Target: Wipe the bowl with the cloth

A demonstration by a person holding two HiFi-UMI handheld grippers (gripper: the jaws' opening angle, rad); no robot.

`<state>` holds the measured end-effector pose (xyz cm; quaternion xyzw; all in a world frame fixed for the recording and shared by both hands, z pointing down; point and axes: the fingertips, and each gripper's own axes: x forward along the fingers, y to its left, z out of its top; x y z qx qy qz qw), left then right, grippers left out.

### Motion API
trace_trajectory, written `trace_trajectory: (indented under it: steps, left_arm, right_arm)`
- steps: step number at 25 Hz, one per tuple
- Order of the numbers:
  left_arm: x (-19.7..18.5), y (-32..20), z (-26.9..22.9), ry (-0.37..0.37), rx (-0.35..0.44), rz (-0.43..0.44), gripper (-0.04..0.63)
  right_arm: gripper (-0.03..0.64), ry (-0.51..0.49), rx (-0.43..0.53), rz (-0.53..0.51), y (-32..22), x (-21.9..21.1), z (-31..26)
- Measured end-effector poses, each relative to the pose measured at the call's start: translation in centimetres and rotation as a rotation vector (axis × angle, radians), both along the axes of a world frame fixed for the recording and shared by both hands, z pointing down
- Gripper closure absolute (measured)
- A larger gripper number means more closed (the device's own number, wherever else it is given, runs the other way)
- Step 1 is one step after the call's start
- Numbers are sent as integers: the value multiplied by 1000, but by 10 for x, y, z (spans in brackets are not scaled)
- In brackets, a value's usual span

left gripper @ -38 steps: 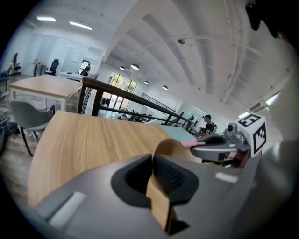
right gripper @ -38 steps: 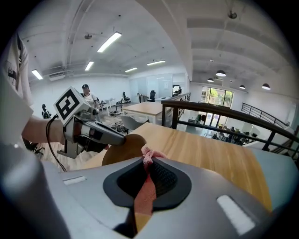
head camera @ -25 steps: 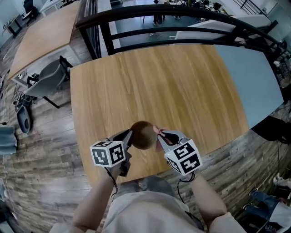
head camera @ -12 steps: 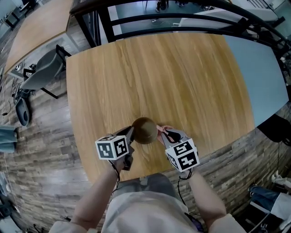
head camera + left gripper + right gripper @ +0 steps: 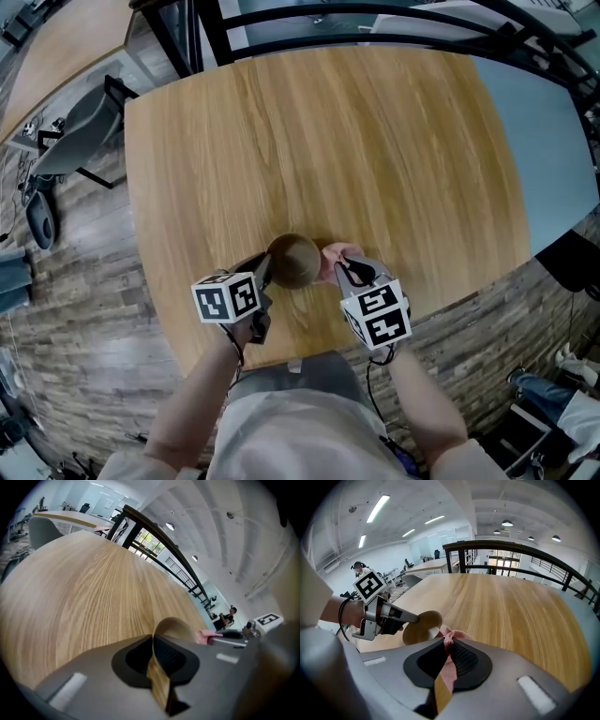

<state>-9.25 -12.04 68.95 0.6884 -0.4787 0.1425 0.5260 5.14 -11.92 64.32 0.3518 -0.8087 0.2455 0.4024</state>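
A small wooden bowl [image 5: 293, 261] sits low over the wooden table [image 5: 319, 141], near its front edge. My left gripper [image 5: 265, 274] is shut on the bowl's left rim. In the left gripper view that rim [image 5: 158, 677] runs as a thin wooden strip between the pads. My right gripper [image 5: 339, 268] is shut on a pink cloth [image 5: 334, 254], which lies against the bowl's right side. In the right gripper view the cloth [image 5: 449, 660] bunches between the pads. Just beyond it are the bowl [image 5: 421, 626] and the left gripper [image 5: 408, 616].
A black railing [image 5: 394, 11] runs along the table's far edge. A grey chair [image 5: 80, 141] stands on the plank floor at the left. A pale blue tabletop [image 5: 553, 141] adjoins on the right. The person's knees [image 5: 300, 384] are right at the front edge.
The head view has shifted a little. The bowl has turned so its opening faces up more. The cloth has slid slightly along the right rim. Both grips hold.
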Motion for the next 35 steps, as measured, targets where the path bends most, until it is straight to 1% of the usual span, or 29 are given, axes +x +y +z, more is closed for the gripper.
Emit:
trace_trajectory:
  steps: [6, 11, 13, 17, 21, 26, 30, 32, 33, 35]
  left_arm:
    - [-1, 1, 10, 10, -11, -22, 580]
    - [-3, 3, 19, 14, -47, -13, 570]
    - [-4, 3, 18, 20, -44, -16, 571]
    - [1, 4, 13, 2, -24, 11, 569]
    - [3, 4, 8, 9, -14, 26, 533]
    - [0, 4, -4, -25, 21, 61, 492]
    - [-8, 3, -25, -32, 60, 31, 492]
    - [-13, 2, -40, -38, 91, 22, 494]
    - [-16, 1, -48, -49, 114, 20, 501]
    - [-23, -4, -67, -88, 170, 19, 551]
  right_arm:
    - [595, 4, 3, -6, -6, -2, 3]
    - [595, 2, 4, 0, -9, -2, 3]
    - [595, 0, 7, 0, -11, -2, 2]
    - [595, -1, 15, 3, -10, 0, 0]
    - [595, 1, 27, 13, -12, 4, -5]
    - [595, 4, 54, 16, -13, 10, -18]
    - [595, 5, 81, 18, -14, 14, -34]
    - [595, 3, 99, 20, -14, 13, -44]
    - [595, 1, 110, 20, -14, 12, -49]
    - [595, 0, 134, 18, -15, 9, -60]
